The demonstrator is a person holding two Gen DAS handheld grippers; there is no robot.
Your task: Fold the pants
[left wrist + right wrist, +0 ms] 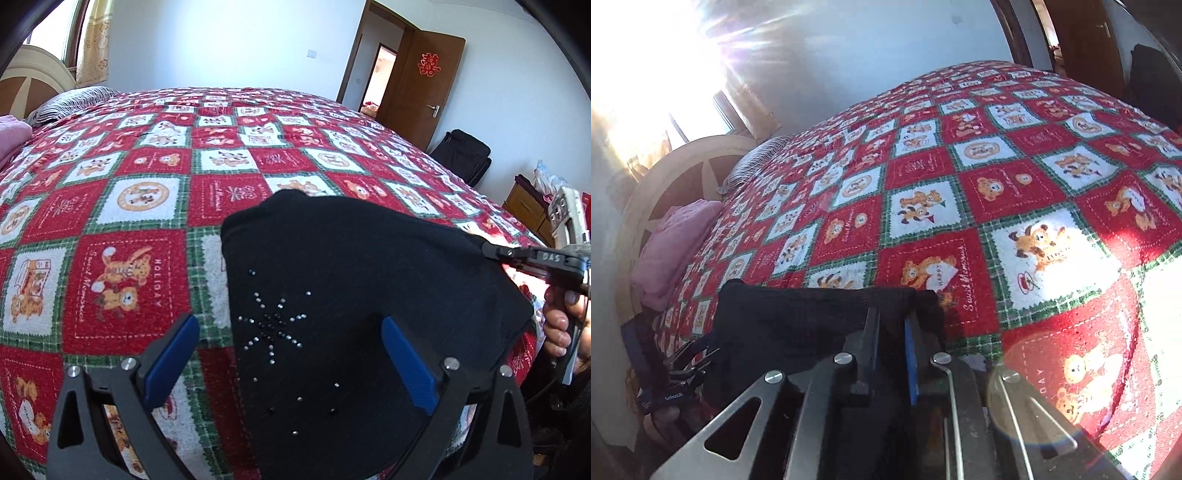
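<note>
You are working with soft black knit pants with a rhinestone starburst (351, 295). They lie in a compact bundle on the red, white and green teddy-bear patchwork bedspread (129, 206), filling the lower centre and right of the left wrist view. The cloth looks light and limp, so it will likely sag and drape wherever it is unsupported, and a single layer may slide off the layers beneath. The small studs could catch on the pads, so keep your grip clear of them. Take hold at an edge or corner, pinching all layers together, not in the middle of the panel.

Your left hand-held gripper (290, 354) hangs over the near part of the pants with its blue pads spread wide apart, one over the bedspread and one over the black cloth, gripping nothing.

Your right hand-held gripper (892, 332) reaches in low from the right edge of the left wrist view. In its own view its jaws are drawn together, clamped on the far right edge of the pants, with the fabric bunched around the fingers.

A folded pink cloth (676, 251) lies well apart at the left.
</note>
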